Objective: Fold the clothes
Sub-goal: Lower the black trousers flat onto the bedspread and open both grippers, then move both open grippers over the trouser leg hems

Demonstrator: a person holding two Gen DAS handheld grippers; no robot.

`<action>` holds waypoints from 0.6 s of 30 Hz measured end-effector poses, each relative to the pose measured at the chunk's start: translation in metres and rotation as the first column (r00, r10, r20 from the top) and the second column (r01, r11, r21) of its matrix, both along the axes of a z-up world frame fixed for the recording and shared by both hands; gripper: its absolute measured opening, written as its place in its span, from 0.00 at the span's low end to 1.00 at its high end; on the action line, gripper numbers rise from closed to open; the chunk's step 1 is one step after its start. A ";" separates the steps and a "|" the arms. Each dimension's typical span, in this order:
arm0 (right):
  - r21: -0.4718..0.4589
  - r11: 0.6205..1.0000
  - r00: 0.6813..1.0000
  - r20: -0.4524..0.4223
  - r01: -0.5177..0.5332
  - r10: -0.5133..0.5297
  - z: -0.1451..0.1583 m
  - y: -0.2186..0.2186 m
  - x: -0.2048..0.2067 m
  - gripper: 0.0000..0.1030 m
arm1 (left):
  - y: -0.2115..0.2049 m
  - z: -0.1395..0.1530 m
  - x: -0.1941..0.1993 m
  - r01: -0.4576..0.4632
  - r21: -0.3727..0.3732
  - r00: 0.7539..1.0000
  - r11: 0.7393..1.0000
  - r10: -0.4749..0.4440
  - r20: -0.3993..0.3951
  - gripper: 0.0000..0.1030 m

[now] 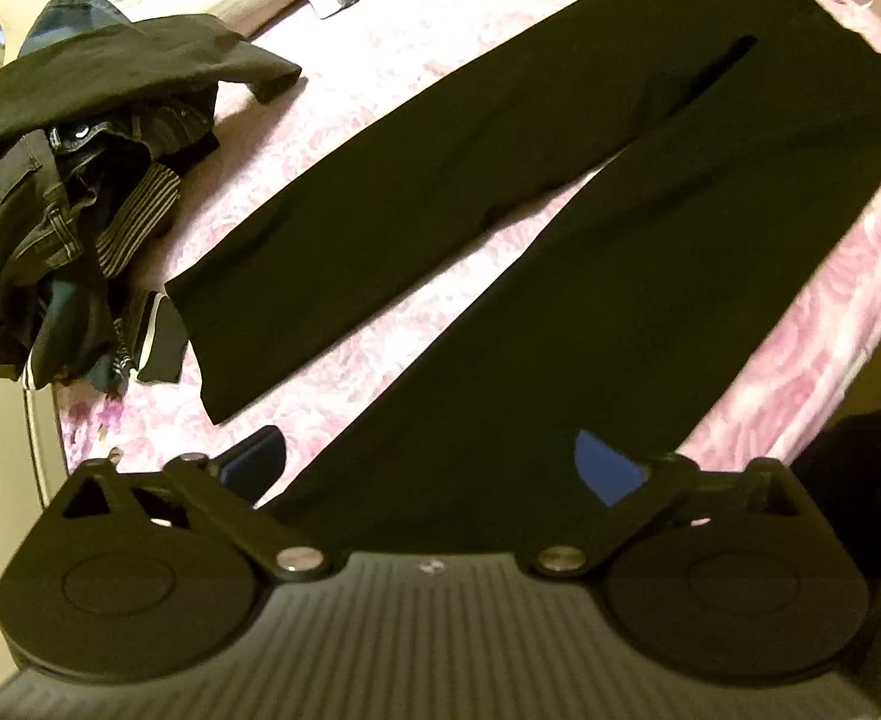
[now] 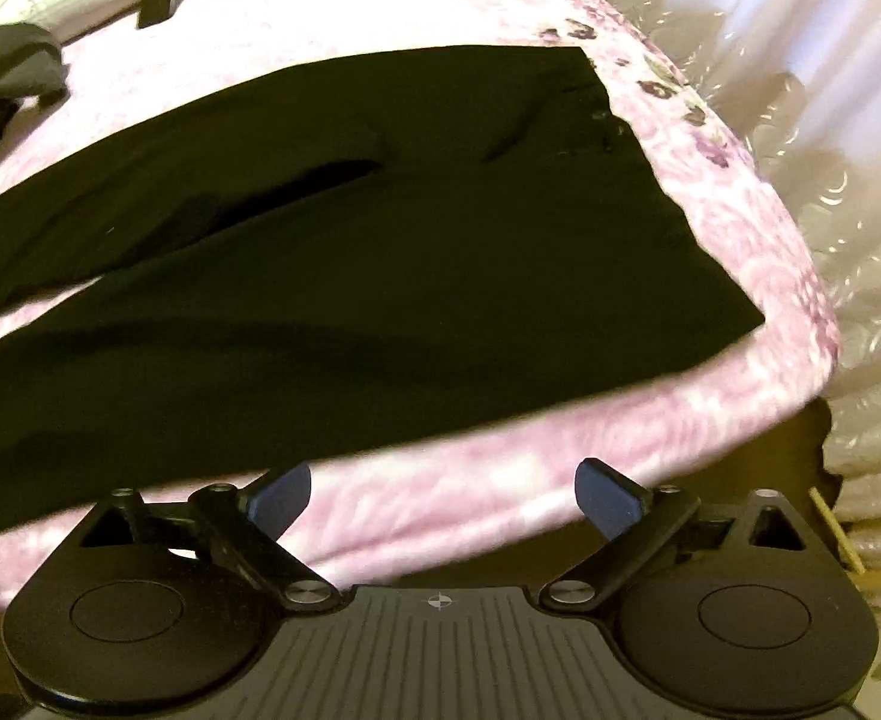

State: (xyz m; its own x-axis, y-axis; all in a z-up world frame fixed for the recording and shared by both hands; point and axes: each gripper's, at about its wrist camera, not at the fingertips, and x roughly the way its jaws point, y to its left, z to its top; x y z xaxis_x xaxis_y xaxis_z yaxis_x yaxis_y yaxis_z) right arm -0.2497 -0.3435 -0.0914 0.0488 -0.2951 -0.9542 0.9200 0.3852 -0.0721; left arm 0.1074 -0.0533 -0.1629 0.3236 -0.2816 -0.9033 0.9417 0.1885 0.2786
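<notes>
Since the trousers (image 1: 500, 228) are limp, both empty, wide-open grippers (image 1: 431, 468) (image 2: 443, 498) should pinch hem and waistband at the bed's (image 2: 500, 480) near edge.

One trousers (image 1: 500, 228), one clothes heap (image 1: 74, 180)

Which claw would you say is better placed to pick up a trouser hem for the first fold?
Left. The left claw is open over the hem end of the black trousers; the right claw sits open off the bed edge near the waistband.

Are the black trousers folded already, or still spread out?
Spread out: the black trousers lie flat on the bed, both legs apart.
</notes>
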 end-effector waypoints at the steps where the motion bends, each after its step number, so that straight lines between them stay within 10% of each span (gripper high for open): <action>1: 0.008 1.000 1.000 0.005 -0.008 0.008 0.002 0.014 0.007 0.94 | 0.007 0.001 0.004 0.006 -0.013 1.000 1.000 -0.006 -0.001 0.99; 18: 0.040 0.974 0.971 -0.076 -0.224 0.226 0.000 0.127 0.090 0.94 | 0.094 0.004 0.038 -0.109 -0.024 0.993 0.994 0.107 -0.052 0.99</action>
State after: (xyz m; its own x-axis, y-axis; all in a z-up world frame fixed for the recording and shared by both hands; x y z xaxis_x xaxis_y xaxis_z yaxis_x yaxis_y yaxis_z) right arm -0.1602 -0.2170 -0.0919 0.0338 -0.2554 -0.9663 0.8012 0.5848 -0.1265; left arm 0.1453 0.0408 -0.1590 0.3074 -0.2718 -0.9119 0.9282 0.2967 0.2245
